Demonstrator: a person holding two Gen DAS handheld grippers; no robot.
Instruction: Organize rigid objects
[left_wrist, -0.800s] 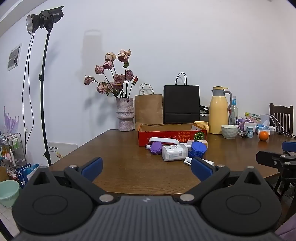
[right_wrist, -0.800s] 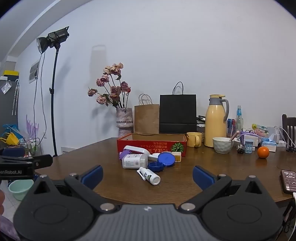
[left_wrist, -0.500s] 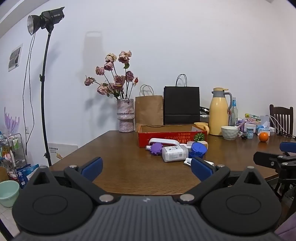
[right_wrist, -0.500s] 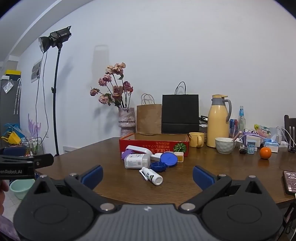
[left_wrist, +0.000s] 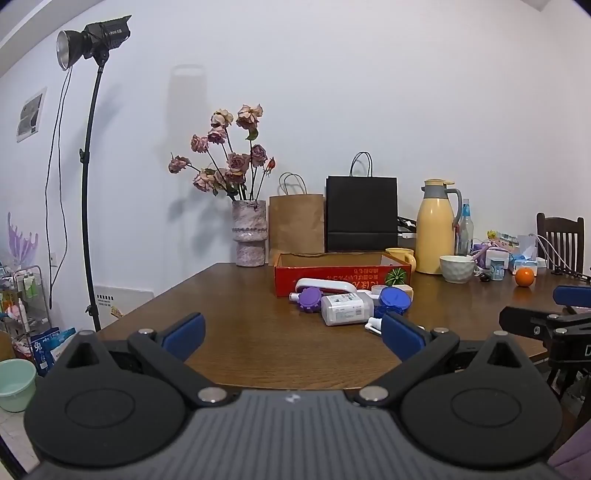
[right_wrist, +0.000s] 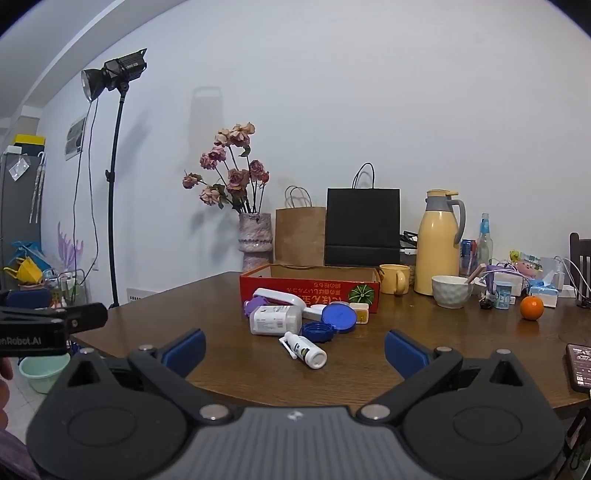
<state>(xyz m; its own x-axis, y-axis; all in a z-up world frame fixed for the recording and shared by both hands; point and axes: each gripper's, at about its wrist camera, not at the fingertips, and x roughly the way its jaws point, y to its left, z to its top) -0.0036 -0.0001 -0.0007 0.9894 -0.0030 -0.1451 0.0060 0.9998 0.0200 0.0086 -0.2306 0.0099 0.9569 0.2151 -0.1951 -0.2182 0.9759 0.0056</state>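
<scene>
Both the left tongs (left_wrist: 291, 334) and the right tongs (right_wrist: 295, 345) stand wide with nothing between them, held at the near edge of the bench (right_wrist: 229, 295). Ahead of the right tongs lie a small white bottle (right_wrist: 306, 350), a white jar (right_wrist: 275, 319) and blue lids (right_wrist: 338, 318), just before the red box (right_wrist: 310, 290).

White wall (left_wrist: 369, 92), studio light (left_wrist: 92, 35), wooden table (left_wrist: 240, 332), dark chair (left_wrist: 559, 236)
</scene>
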